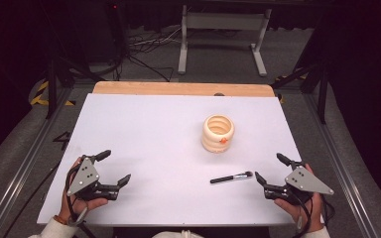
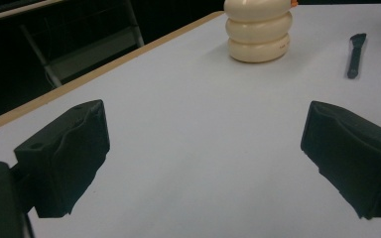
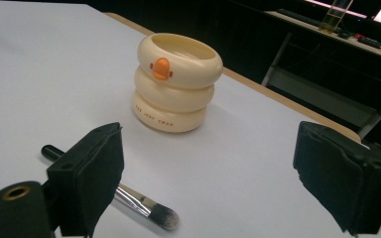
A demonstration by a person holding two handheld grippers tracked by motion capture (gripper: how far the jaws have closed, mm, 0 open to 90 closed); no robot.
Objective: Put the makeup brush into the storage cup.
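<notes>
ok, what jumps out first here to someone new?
The cream ringed holder with an orange duck bill, standing upright right of centre on the white table. In front of it a black makeup brush lies flat, bristles toward the open right claw. The left claw, also open, sits at the near left.

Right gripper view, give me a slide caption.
Open right gripper facing a cream ringed holder, a black-handled makeup brush by its jaw.

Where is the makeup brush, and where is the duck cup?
makeup brush [image 1: 231,177], high view, middle of its black handle.
makeup brush bristles [image 3: 166,216], right gripper view, on the fluffy tip.
duck cup [image 3: 176,91], right gripper view, middle ring of its cream side, below the orange beak.
</notes>
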